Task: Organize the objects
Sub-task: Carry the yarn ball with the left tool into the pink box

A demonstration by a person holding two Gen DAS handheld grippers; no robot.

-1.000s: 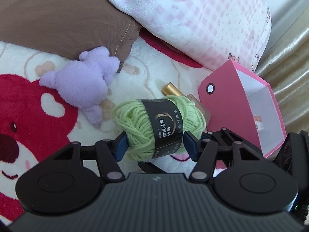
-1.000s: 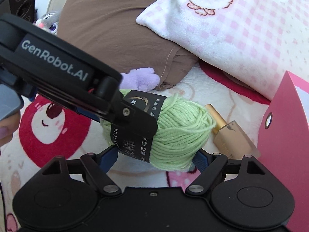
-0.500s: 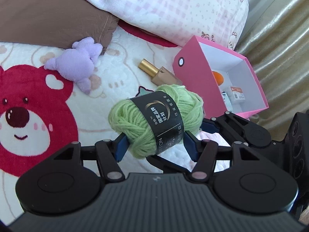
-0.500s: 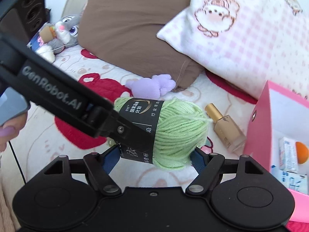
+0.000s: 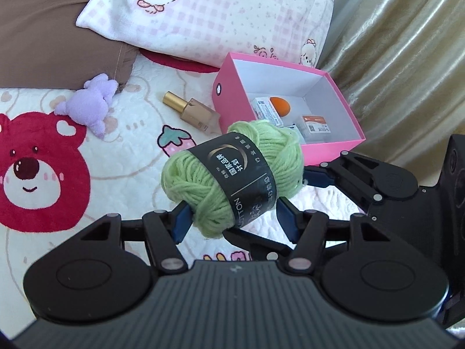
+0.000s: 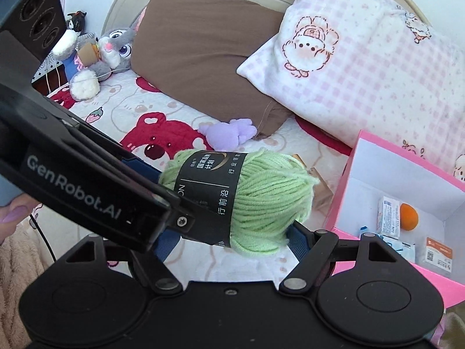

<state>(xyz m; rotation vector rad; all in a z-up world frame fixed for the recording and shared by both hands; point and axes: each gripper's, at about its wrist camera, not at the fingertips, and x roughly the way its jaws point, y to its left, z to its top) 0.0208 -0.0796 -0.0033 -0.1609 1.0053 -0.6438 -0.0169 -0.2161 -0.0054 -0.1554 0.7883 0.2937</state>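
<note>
**Green yarn ball carried between two grippers, short of the pink box**

We see the yarn ball (image 5: 232, 177) held in the air, just in front of the pink box (image 5: 331, 142) and above the bedspread (image 5: 125, 157). The left gripper (image 5: 232, 221) and the right gripper (image 6: 229, 241) each close their fingers on it. We judge it light, soft and compressible; the banded middle gives the firmest hold. The perfume bottle (image 5: 191, 112) and purple plush (image 5: 90, 101) lie left of the box.

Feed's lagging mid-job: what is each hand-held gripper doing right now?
Left hand-held gripper: closed on the green yarn ball.
Right hand-held gripper: closed on the same yarn ball.
</note>
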